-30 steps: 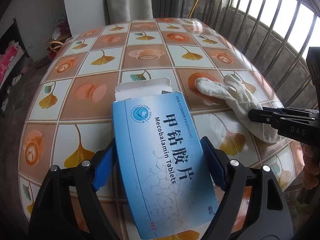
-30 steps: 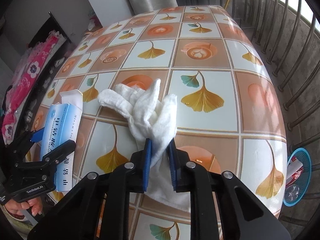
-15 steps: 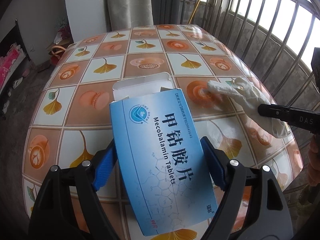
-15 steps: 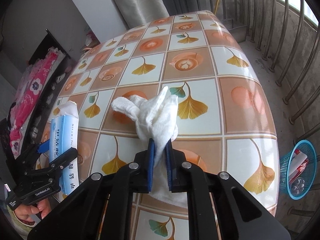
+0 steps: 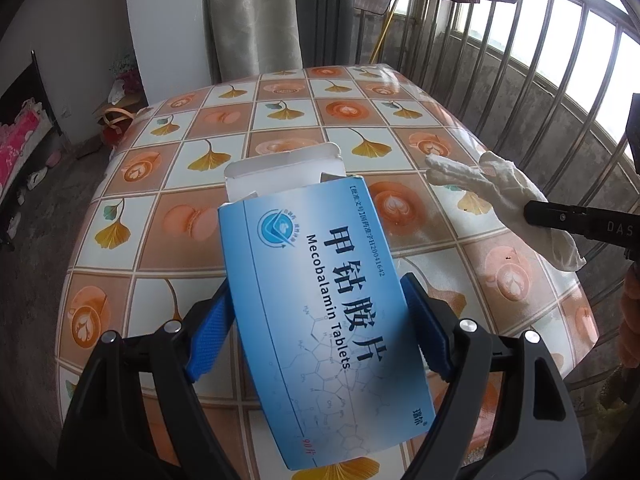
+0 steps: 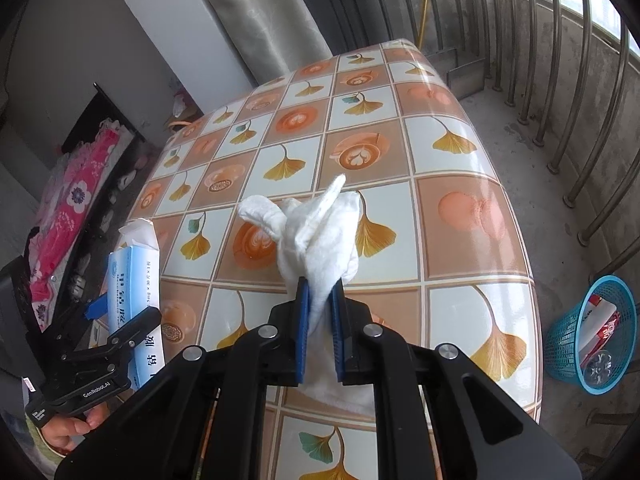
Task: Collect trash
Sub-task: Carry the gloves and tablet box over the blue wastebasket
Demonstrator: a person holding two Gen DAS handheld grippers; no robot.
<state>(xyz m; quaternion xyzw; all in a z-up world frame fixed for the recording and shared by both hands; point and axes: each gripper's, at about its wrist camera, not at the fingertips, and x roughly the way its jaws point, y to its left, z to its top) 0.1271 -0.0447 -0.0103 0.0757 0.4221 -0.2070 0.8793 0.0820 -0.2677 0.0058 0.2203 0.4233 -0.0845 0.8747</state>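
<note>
My left gripper [image 5: 320,320] is shut on a blue and white medicine box [image 5: 320,292], its blue pads pressing the box's long sides; the box's white end flap stands open at the far end. The box hangs above the tiled tablecloth [image 5: 192,216]. My right gripper [image 6: 320,300] is shut on a white cloth glove [image 6: 316,236], lifted off the table with its fingers sticking up. The glove [image 5: 500,196] and right gripper also show at the right of the left wrist view. The box [image 6: 138,284] and left gripper [image 6: 108,320] sit at the left of the right wrist view.
A blue mesh basket [image 6: 588,332] holding some trash stands on the floor beyond the table's right edge. Metal railing bars [image 6: 580,80] run along the right. A curtain [image 5: 252,20] hangs behind the table. Pink bedding [image 6: 68,220] lies on the left.
The right gripper has lifted the glove off the tablecloth and carried it up. The left gripper has kept the box nearly still, the view tilting slightly upward.
</note>
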